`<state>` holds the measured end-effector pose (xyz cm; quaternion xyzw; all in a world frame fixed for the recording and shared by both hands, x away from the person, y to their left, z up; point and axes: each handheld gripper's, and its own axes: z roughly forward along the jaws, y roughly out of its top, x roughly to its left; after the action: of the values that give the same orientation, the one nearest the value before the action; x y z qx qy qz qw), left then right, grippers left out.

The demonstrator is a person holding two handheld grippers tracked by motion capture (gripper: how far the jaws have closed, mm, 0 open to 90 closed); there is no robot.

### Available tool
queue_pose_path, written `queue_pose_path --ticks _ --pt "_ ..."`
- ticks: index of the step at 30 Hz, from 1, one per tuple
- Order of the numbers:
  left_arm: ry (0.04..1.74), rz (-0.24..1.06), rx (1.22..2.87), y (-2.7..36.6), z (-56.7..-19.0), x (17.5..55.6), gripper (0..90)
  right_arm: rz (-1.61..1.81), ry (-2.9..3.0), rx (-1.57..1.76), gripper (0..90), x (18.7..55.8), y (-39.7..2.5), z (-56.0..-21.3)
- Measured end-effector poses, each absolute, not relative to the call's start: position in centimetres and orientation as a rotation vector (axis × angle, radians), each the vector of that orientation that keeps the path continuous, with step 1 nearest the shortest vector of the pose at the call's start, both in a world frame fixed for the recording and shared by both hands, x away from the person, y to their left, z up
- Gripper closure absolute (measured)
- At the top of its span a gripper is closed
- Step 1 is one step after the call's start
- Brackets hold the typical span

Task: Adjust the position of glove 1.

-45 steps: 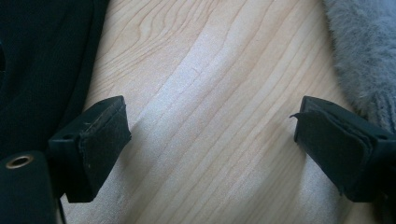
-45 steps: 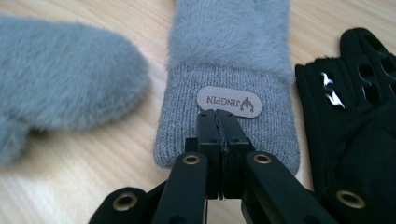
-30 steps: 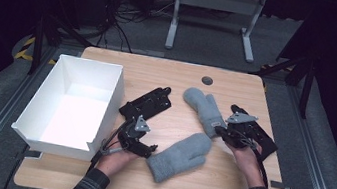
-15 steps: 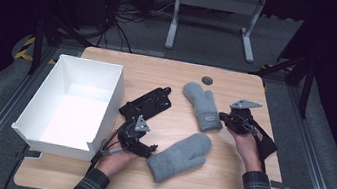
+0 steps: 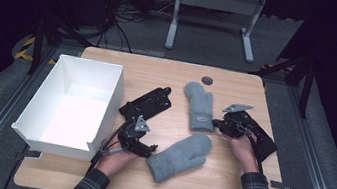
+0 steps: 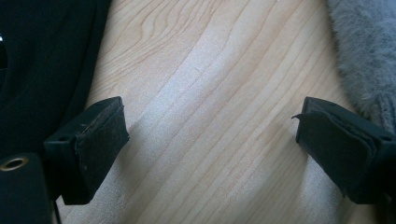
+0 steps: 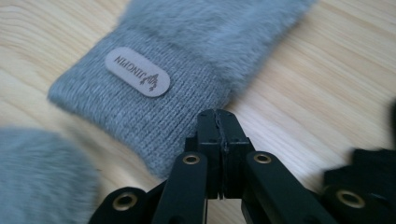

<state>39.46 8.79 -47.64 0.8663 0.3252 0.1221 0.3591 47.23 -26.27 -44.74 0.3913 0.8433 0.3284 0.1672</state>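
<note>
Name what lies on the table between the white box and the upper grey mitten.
In the high view, a black flat gadget lies between the white open box and the upper grey fluffy mitten, resting on bare wood.

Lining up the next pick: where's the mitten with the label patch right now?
In the high view, the labelled mitten lies right of table centre, cuff toward the person, between the black stand and the right gripper, whose shut jaws sit at its cuff.

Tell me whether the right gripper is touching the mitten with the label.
Cannot tell. In the right gripper view the right gripper, jaws shut together, overlaps the labelled mitten at its cuff edge, but neither contact nor a gap shows plainly.
</note>
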Motion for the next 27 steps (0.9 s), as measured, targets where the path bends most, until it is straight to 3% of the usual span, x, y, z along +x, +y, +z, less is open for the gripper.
queue_pose_path --ticks 24,27 --pt "0.843 0.316 2.229 8.8 -47.7 39.4 9.3 1.031 2.561 0.849 89.6 47.5 -17.8 -44.1" --pt "0.843 0.317 2.228 8.8 -47.7 39.4 9.3 1.051 2.512 0.874 83.3 48.2 -18.5 -43.3"
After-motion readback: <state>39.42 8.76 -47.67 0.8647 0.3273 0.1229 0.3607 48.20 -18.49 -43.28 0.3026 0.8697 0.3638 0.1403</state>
